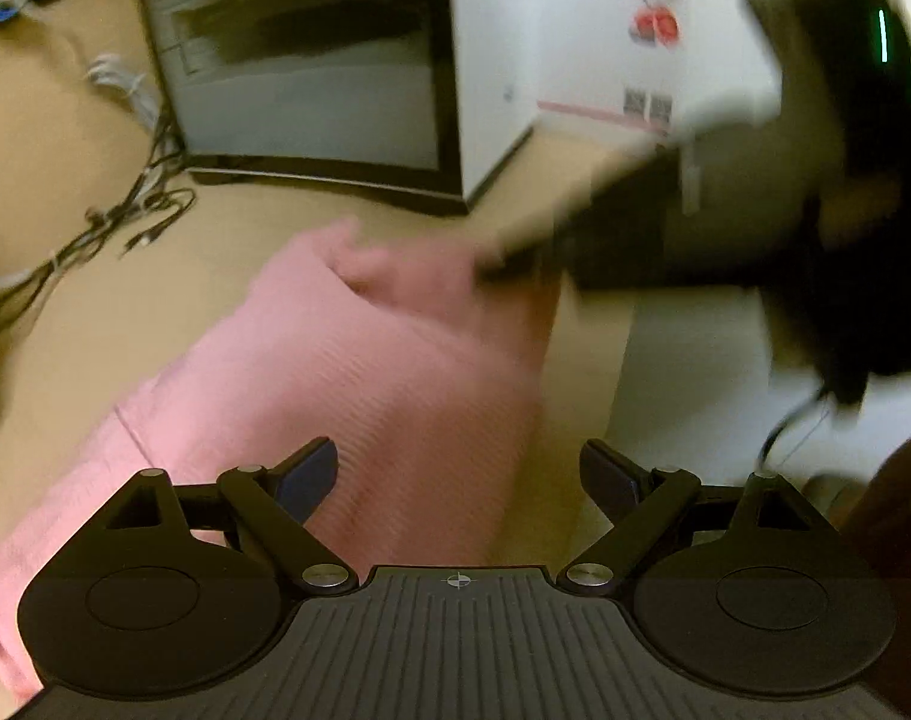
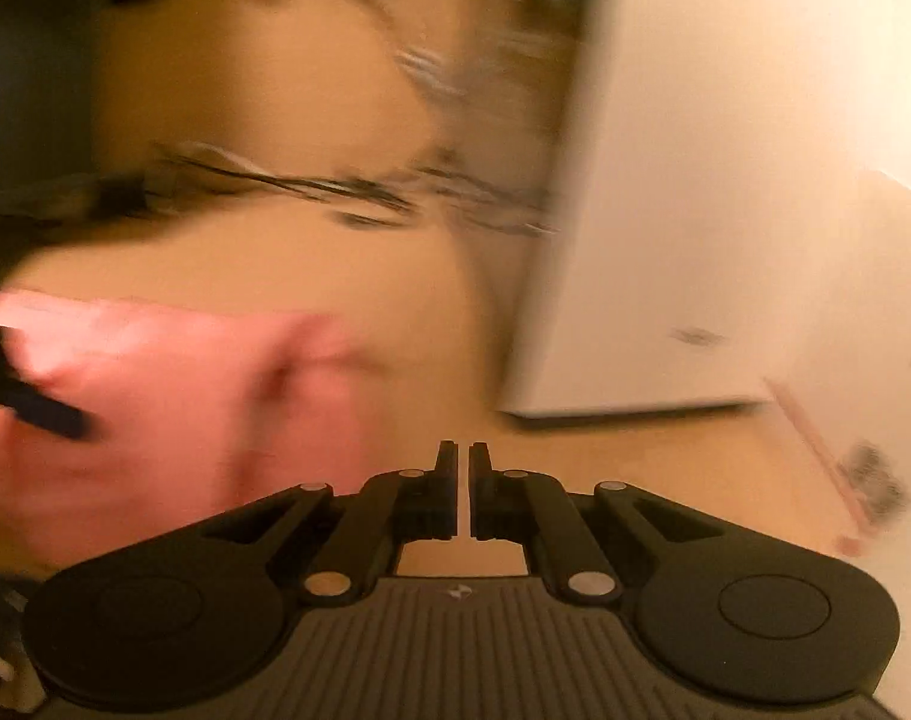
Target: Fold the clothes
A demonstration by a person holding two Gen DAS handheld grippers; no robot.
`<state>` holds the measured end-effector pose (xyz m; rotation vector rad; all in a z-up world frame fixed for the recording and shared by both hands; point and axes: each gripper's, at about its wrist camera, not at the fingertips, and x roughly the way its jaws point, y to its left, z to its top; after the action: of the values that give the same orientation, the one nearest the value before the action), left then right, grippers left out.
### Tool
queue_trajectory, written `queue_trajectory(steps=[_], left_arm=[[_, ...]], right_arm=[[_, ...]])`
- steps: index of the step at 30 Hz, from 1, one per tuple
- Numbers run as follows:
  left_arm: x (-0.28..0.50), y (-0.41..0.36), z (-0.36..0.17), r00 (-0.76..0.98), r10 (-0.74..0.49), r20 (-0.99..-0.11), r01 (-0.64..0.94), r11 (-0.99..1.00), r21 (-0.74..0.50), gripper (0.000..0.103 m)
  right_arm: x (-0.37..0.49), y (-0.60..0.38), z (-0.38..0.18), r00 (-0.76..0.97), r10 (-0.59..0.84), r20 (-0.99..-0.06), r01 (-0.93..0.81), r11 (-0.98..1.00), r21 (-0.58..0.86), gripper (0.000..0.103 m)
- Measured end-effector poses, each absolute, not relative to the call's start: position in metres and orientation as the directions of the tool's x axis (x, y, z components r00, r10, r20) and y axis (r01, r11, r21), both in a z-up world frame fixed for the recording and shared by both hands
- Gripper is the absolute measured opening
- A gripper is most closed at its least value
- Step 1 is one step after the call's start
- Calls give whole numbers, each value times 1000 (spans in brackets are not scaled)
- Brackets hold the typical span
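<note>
1. Left tongs (image 1: 458, 468): spread wide, gripping nothing; pink garment (image 1: 347, 372) lies just ahead of them and under their left finger, running off toward the near left.
2. Right tongs (image 2: 462, 462): nearly closed, only a thin slit between the fingers, nothing held; the garment is to their left, bare surface (image 2: 575, 438) straight ahead, white box (image 2: 695, 210) ahead-right.
3. In the left view, a dark blurred finger, apparently of the right tongs, reaches in over the garment's far end.
4. Step, as a judgement: between grasps; heavy motion blur, stage unclear.
5. Next move calls for picking an edge or corner and closing on a single layer.
6. Garment: pink, ribbed knit, bunched into a soft hump with a seam at the near left; not flat, no clean fold visible.
</note>
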<state>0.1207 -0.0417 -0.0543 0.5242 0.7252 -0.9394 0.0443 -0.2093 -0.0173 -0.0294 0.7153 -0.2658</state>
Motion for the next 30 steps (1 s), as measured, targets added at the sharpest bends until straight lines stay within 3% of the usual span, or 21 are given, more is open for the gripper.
queue_trajectory(steps=[3, 4, 5, 7, 12, 13, 16, 20, 22, 25, 30], left_arm=[[132, -41, -63, 427, -484, -764, 814, 574, 91, 92], [136, -36, -64, 441, -469, -765, 791, 607, 84, 92], [141, -31, -64, 455, -453, -767, 766, 639, 76, 92], [150, -20, -64, 448, -451, -772, 726, 688, 19, 93], [174, 8, -62, 424, -453, -784, 604, 787, -127, 94], [175, 13, -60, 413, -467, -782, 591, 791, -160, 94], [176, 26, -55, 378, -516, -769, 553, 792, -259, 96], [181, 49, -57, 286, -619, -732, 453, 760, -465, 97], [181, 58, -62, 267, -637, -723, 420, 752, -508, 97], [179, 66, -69, 257, -652, -713, 398, 744, -536, 97], [183, 84, -59, 310, -632, -710, 361, 769, -527, 92]], right_arm=[[29, -235, -19, 724, -176, -667, 286, 957, 58, 6], [24, -240, -19, 738, -123, -664, 286, 947, 143, 16], [21, -240, -23, 750, -80, -656, 285, 935, 212, 36], [22, -238, -32, 767, -20, -641, 280, 910, 307, 50], [41, -225, -67, 760, 41, -648, 293, 869, 398, 51], [42, -222, -68, 775, 59, -630, 276, 865, 420, 49], [52, -216, -67, 772, 160, -614, 202, 856, 477, 7], [60, -193, -20, 827, 83, -556, 123, 938, 324, 3], [63, -146, 3, 824, 106, -556, -76, 994, 78, 2], [61, -73, -18, 749, 164, -642, -361, 913, -188, 2], [59, -50, -41, 698, 167, -697, -412, 889, -199, 0]])
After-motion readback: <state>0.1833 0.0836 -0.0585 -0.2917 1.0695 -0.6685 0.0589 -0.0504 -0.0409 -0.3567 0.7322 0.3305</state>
